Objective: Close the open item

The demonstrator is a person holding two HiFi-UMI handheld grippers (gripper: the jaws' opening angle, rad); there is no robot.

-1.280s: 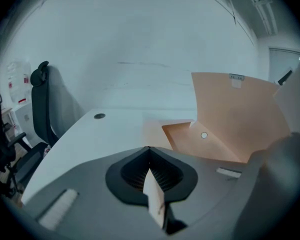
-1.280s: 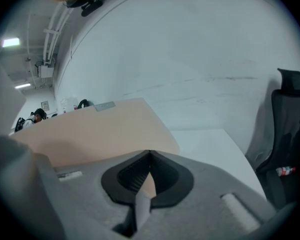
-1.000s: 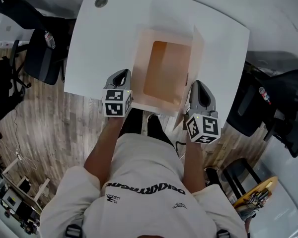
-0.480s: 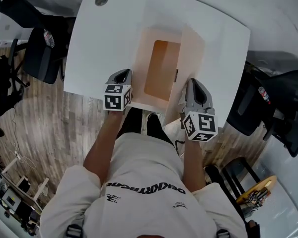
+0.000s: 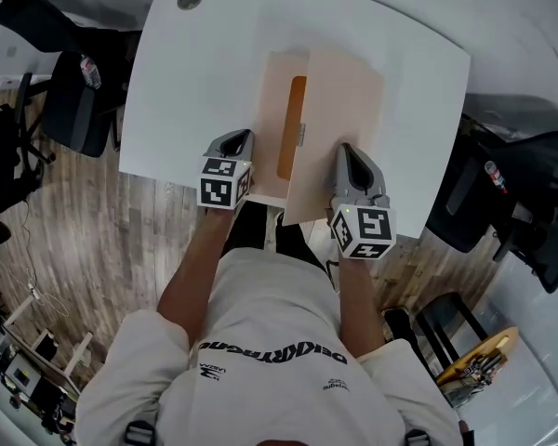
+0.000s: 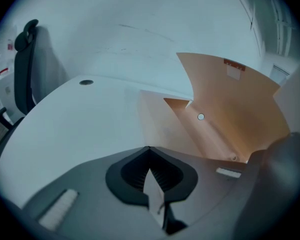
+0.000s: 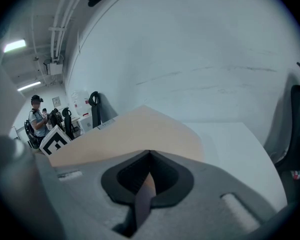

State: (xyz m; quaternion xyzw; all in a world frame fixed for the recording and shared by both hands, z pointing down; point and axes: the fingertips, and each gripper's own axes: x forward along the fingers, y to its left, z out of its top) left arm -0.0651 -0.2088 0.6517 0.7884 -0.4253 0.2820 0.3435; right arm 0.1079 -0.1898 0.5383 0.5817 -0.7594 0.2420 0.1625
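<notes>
A tan folder (image 5: pixel 339 110) lies on the white table (image 5: pixel 195 91) in front of me. Its right cover (image 7: pixel 130 134) is swung over to the left and stands only a little above the left half, so just a narrow orange slit (image 5: pixel 297 128) of the inside shows. My right gripper (image 5: pixel 346 153) is shut on the near edge of that cover. At the folder's near left edge my left gripper (image 5: pixel 239 142) is shut on a thin sheet of the lower half. In the left gripper view the raised cover (image 6: pixel 235 104) arches over the inside, and that gripper (image 6: pixel 150 170) pinches the edge.
A round grommet hole (image 5: pixel 189 3) sits at the table's far left corner. Dark office chairs stand at the left (image 5: pixel 74 100) and right (image 5: pixel 488 203) of the table. In the right gripper view a person (image 7: pixel 37 121) stands far off by a wall.
The right gripper has carried the cover leftward and down over the folder. The wide orange inside has shrunk to a thin slit. The left gripper has stayed put.
</notes>
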